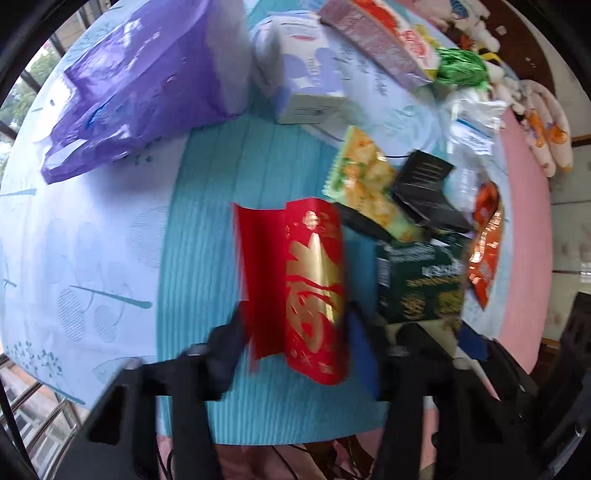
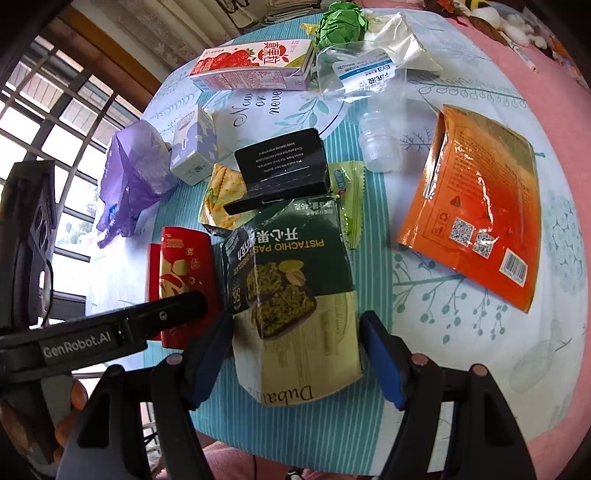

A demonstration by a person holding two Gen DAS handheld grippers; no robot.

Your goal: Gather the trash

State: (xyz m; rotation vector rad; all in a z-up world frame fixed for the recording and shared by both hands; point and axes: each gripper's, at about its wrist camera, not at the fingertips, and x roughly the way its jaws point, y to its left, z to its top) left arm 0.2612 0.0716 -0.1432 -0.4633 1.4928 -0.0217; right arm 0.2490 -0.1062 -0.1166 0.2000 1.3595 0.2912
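A red envelope with gold print (image 1: pixel 310 284) lies on the teal mat; it also shows in the right wrist view (image 2: pixel 184 273). My left gripper (image 1: pixel 295 332) is open, its fingers on either side of the envelope's near end. A green pistachio packet (image 2: pixel 291 295) lies in front of my right gripper (image 2: pixel 295 350), which is open with its blue pads on either side of the packet's pale end. The packet also shows in the left wrist view (image 1: pixel 421 284). The left gripper's finger (image 2: pixel 166 314) shows in the right wrist view, over the red envelope.
A purple plastic bag (image 1: pixel 144 85) lies at the far left. A black box (image 2: pixel 284 170), a cracker wrapper (image 1: pixel 365 184), an orange pouch (image 2: pixel 476 210), a blue-white carton (image 2: pixel 192 147), a strawberry carton (image 2: pixel 255 64), clear plastic (image 2: pixel 376 144) and green crumpled paper (image 2: pixel 343 22) lie around. The table edge (image 2: pixel 517 417) is near.
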